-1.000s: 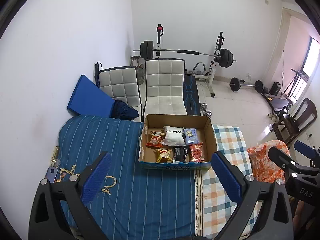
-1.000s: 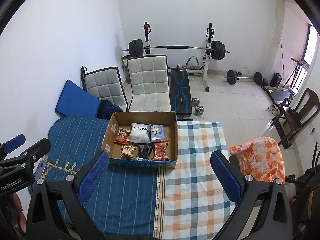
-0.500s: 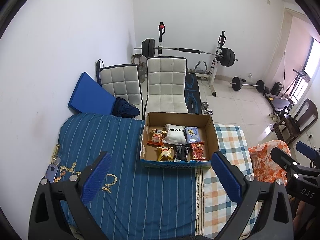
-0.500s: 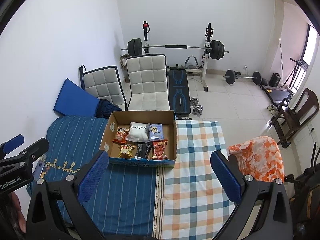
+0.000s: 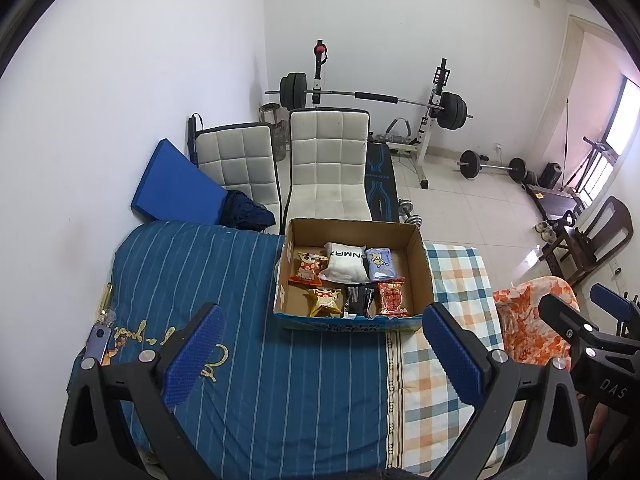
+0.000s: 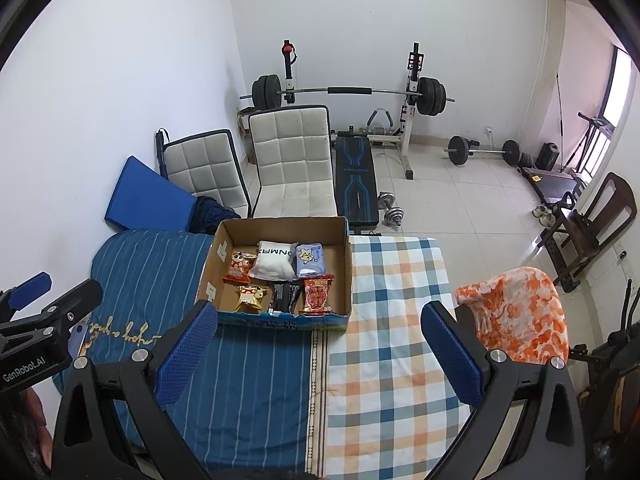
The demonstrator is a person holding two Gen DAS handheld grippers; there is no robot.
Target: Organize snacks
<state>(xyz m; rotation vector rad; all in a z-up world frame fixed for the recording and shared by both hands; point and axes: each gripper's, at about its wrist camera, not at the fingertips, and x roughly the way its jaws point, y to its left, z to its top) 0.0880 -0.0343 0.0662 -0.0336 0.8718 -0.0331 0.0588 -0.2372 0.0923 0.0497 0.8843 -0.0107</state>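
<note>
A cardboard box [image 5: 420,264] [image 6: 346,264] stands on the cloth-covered surface, holding several snack packs. A white pack [image 5: 346,266] [image 6: 274,262], a pale blue pack [image 5: 380,264] [image 6: 310,260] and an orange pack [image 5: 308,268] lie in its back row. A gold pack [image 5: 326,300], a black pack [image 5: 358,300] and a red pack [image 5: 392,296] [image 6: 318,294] lie in front. My left gripper [image 5: 320,350] hangs open above the blue striped cloth, short of the box. My right gripper [image 6: 320,346] is open too, high over the cloth seam, with nothing between its fingers.
A blue striped cloth [image 5: 200,280] and a checked cloth [image 6: 392,280] cover the surface. An orange floral cloth [image 6: 516,316] lies at the right. Two white chairs [image 5: 328,168], a blue pad [image 5: 172,188] and a weight bench with barbell [image 6: 356,176] stand behind.
Both grippers have drawn back and risen slightly, so the box sits a little farther away in each view. The snacks in the box have not moved.
</note>
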